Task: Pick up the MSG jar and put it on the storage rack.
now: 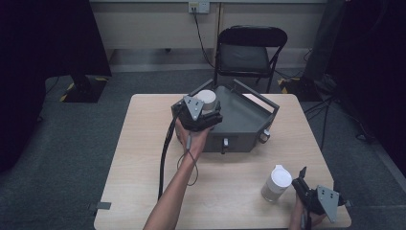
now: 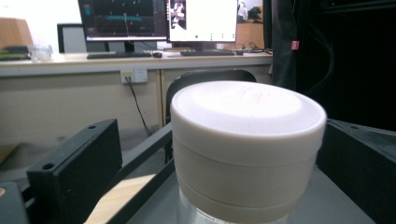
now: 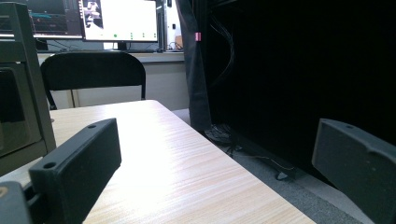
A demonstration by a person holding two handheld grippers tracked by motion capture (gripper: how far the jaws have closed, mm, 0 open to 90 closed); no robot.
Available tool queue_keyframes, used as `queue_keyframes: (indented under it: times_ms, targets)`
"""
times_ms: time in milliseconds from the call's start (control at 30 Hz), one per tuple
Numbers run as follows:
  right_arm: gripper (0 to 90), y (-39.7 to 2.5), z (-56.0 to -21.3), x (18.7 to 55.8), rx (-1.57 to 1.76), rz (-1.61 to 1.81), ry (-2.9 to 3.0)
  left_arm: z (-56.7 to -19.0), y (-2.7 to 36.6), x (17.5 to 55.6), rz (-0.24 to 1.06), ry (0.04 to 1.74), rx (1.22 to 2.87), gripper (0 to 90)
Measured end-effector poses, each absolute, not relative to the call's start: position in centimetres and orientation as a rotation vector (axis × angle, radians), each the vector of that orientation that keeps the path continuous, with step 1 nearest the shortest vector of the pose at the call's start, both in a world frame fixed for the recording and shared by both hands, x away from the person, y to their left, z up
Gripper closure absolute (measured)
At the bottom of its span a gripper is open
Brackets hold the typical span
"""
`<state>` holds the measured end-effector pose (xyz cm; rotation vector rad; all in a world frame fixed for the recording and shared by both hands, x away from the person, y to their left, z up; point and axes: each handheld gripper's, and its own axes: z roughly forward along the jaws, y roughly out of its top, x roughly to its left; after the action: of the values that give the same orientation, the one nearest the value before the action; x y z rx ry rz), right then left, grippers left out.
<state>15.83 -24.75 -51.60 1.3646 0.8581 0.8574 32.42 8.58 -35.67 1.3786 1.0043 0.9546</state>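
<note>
A jar with a white lid (image 1: 207, 97) (image 2: 247, 135) stands in the near left corner of a grey metal tray (image 1: 242, 140) at the back of the wooden table (image 1: 143, 163). My left gripper (image 1: 208, 108) (image 2: 229, 144) is open around this jar; a gap and the tray's rail (image 2: 144, 151) separate the left finger (image 2: 79, 168) from it. A second white-lidded jar (image 1: 276, 183) stands upright on the table at the front right. My right gripper (image 1: 304, 188) (image 3: 219, 140) is just right of that jar, open, with bare tabletop between its fingers.
A black folding chair (image 1: 251, 48) stands behind the table. The table's right edge (image 3: 261, 186) is close to my right gripper, with dark curtains and cables past it. Monitors (image 2: 163, 18) sit on a desk at the back.
</note>
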Motion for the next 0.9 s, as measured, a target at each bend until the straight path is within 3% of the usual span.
queue_keyframes:
  times_ms: [900]
  targets:
    - [0.0,-24.7,-51.6,15.8,1.365,0.855,0.857,-34.8,10.0,29.3,0.929,0.962,1.364,0.0]
